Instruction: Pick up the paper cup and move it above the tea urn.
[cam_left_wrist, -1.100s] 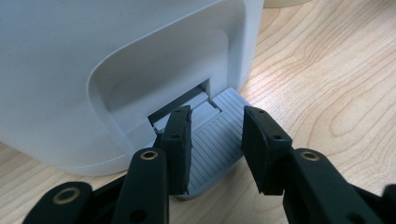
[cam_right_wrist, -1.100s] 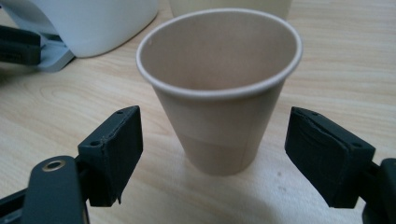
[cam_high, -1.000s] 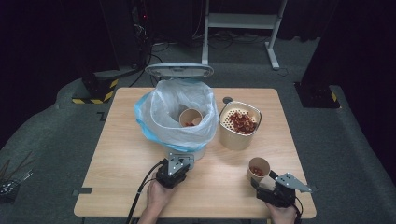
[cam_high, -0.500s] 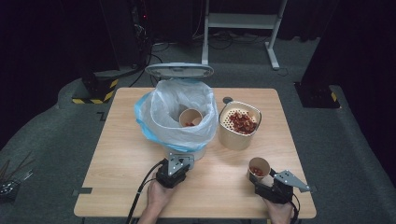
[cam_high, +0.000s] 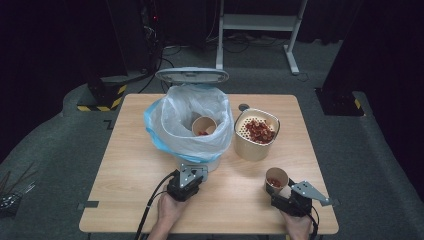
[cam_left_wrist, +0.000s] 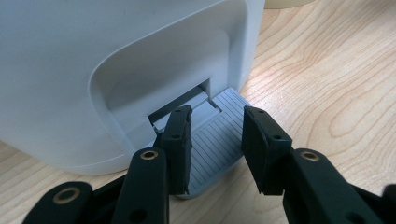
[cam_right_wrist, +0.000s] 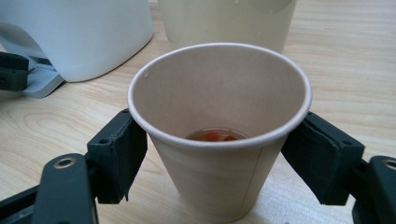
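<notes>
The paper cup (cam_high: 276, 179) stood on the table (cam_high: 125, 190) in front of the bin (cam_high: 170, 130) and off to its right, with a little red residue and liquid in its bottom. The right tool (cam_high: 282, 192) had it clamped, one pad on each side of the wall just under the rim.

The coming move looked to turn on one relation. The bin's open mouth lay beyond the cup and to its left, and higher than the cup's rim. Judging by that, the cup would need to be lifted and carried diagonally away from the person before being tipped or dropped in. The right hand was plainly the nearer one for this. A beige strainer pot (cam_high: 252, 145) of red pieces stood just right of the bin, close beside that diagonal line, so it could be clipped on the way.

The left tool (cam_high: 186, 182) was at the front foot of the bin. Its jaws were drawn close together with nothing gripped between them, and their tips rested on the grey ribbed pedal (cam_left_wrist: 219, 135). The lid (cam_high: 191, 76) stood raised behind the bin's mouth. Another cup (cam_high: 204, 125) already lay inside the liner.
</notes>
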